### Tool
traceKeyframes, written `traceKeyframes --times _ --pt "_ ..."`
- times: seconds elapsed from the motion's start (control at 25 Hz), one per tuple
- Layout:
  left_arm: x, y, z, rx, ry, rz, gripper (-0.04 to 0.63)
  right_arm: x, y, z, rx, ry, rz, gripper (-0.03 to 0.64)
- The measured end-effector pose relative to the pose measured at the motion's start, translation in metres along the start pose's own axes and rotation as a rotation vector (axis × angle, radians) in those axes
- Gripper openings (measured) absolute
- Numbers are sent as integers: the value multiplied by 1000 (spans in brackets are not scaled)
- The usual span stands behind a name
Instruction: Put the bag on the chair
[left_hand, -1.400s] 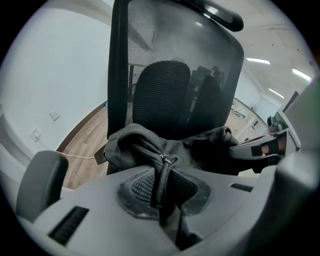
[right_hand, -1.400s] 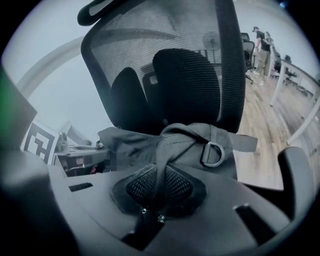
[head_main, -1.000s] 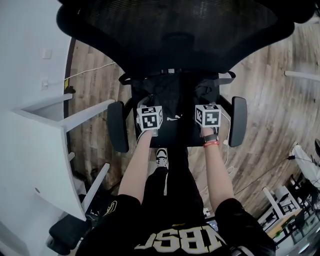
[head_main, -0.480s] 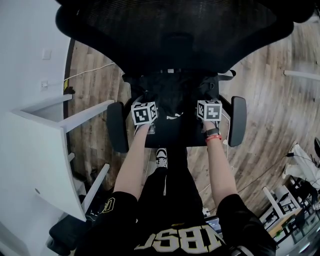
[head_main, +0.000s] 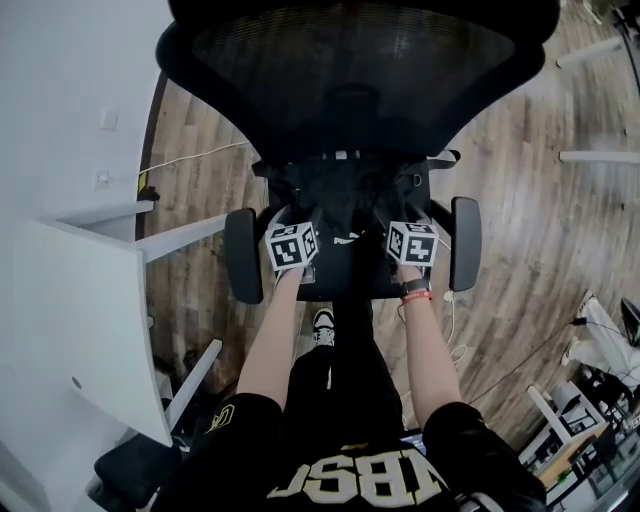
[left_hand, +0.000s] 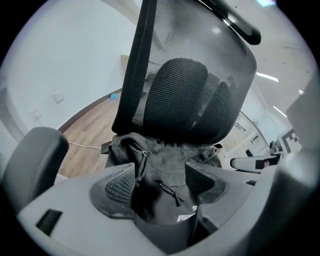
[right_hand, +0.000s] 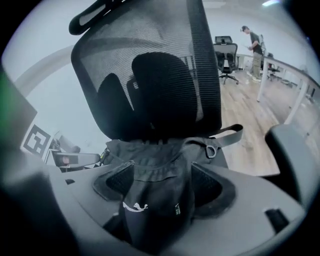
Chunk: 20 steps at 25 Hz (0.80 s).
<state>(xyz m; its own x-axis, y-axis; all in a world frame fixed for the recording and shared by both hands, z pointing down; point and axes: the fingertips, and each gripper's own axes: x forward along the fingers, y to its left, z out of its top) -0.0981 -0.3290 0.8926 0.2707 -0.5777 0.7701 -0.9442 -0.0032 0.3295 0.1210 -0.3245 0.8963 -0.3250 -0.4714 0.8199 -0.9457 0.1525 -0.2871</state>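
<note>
Two-handed release: jaws of left gripper (left_hand: 160, 182) and right gripper (right_hand: 157, 186) just spread wide, bag (left_hand: 165, 152) loose between them, already resting on the chair (head_main: 360, 80) seat at their 12 o'clock, hence no grip needed.

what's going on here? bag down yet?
A person with a gripper in each hand has set the black bag on the seat of the chair, against the backrest. The left gripper and right gripper have just been opening their jaws. Bag fabric sits between both pairs, but neither grips it. It looks placed and released.
</note>
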Motion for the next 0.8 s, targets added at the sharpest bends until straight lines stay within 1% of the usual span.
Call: traceKeyframes --times 0.24,0.36,0.6,0.72,0.8 --pt "-47 -17 21 29 -62 -7 324 -46 21 4 -2 -48 6 356" --pt "-80 -28 31 64 -104 -21 324 -76 32 13 -14 -94 -4 337" --pt "-146 -54 76 156 -268 -45 322 -140 56 61 -78 -252 -31 299" --pt "-183 -71 103 190 -354 -80 306 -179 71 86 -98 -349 -33 258" --pt "-212 -81 119 212 -408 -109 287 -205 85 99 -112 -408 -24 245"
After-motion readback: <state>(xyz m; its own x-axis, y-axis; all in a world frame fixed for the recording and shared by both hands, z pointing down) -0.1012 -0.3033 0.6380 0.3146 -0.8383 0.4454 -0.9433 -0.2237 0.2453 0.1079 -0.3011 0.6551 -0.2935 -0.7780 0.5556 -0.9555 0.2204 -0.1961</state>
